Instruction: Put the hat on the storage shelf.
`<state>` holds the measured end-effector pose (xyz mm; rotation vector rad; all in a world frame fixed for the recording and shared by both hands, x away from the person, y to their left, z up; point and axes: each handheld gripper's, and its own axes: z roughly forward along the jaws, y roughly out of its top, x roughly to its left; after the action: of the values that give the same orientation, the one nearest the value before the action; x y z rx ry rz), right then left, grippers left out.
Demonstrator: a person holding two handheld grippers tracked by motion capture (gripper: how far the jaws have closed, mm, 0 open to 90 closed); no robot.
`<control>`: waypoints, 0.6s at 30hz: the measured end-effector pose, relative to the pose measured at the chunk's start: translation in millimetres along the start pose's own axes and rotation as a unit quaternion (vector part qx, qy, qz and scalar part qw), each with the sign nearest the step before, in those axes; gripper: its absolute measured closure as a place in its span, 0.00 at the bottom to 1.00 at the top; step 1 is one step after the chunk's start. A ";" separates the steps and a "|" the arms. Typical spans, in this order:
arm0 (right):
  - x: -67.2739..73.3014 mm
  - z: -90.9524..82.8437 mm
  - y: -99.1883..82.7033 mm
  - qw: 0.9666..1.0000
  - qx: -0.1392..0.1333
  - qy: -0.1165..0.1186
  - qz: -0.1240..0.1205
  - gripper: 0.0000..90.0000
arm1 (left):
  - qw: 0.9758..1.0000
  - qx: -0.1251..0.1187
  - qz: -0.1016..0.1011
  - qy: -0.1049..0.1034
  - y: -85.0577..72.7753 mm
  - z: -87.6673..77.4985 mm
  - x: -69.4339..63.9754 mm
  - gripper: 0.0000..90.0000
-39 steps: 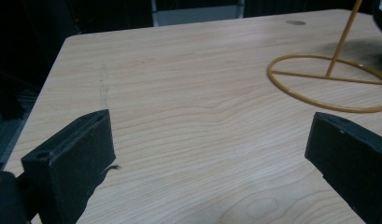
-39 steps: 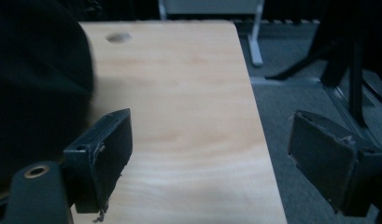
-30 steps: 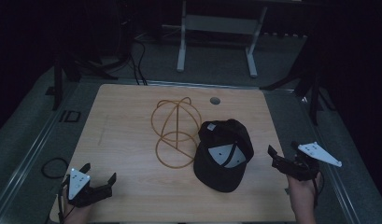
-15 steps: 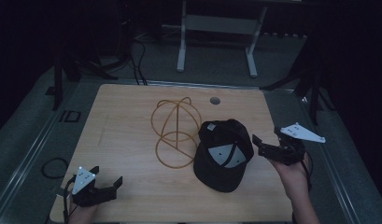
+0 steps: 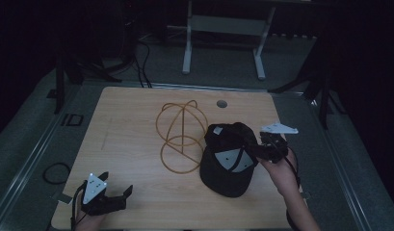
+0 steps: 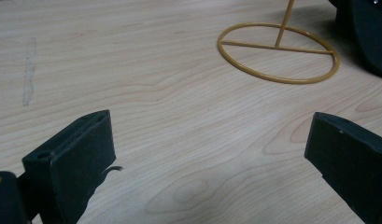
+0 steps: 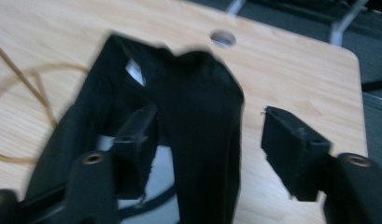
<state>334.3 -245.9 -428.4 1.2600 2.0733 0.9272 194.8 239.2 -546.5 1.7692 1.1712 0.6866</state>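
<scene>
Black cap (image 5: 229,156) lies inside-up on wooden table (image 5: 127,120), right of centre, just beside gold wire stand (image 5: 181,134). Right gripper (image 5: 256,150) at cap's rim, jaws just been closing, cap wall between them (one jaw inside, one outside), pads not yet pressing. Left gripper (image 5: 118,196) idle at near-left corner, jaws wide apart, nothing between. Risk: thin bite on soft fabric; cap could slip out on lift, or drag against stand and tip it.
</scene>
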 end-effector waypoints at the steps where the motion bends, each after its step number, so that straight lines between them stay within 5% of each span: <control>1: 1.9 3.7 -2.1 1.000 0.005 -0.013 -0.006 0.46 | 1.000 0.000 0.001 -0.001 0.3 0.0 -0.7 0.02; 4: 5.9 15.5 -10.2 0.999 0.027 -0.020 -0.012 0.52 | 1.000 -0.003 0.001 -0.003 0.9 -0.4 -2.4 0.02; 10: 5.8 35.2 -26.0 0.998 0.056 -0.039 -0.010 0.92 | 1.000 -0.001 0.005 -0.004 1.3 0.3 -4.3 0.02; 18: 0.9 33.0 -25.0 0.998 0.039 -0.045 0.016 0.99 | 1.000 0.004 0.002 -0.010 1.6 1.8 -4.5 0.02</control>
<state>344.8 -244.2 -468.4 1.3524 2.0414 0.7955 195.1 234.2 -545.8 1.7809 1.1584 0.6656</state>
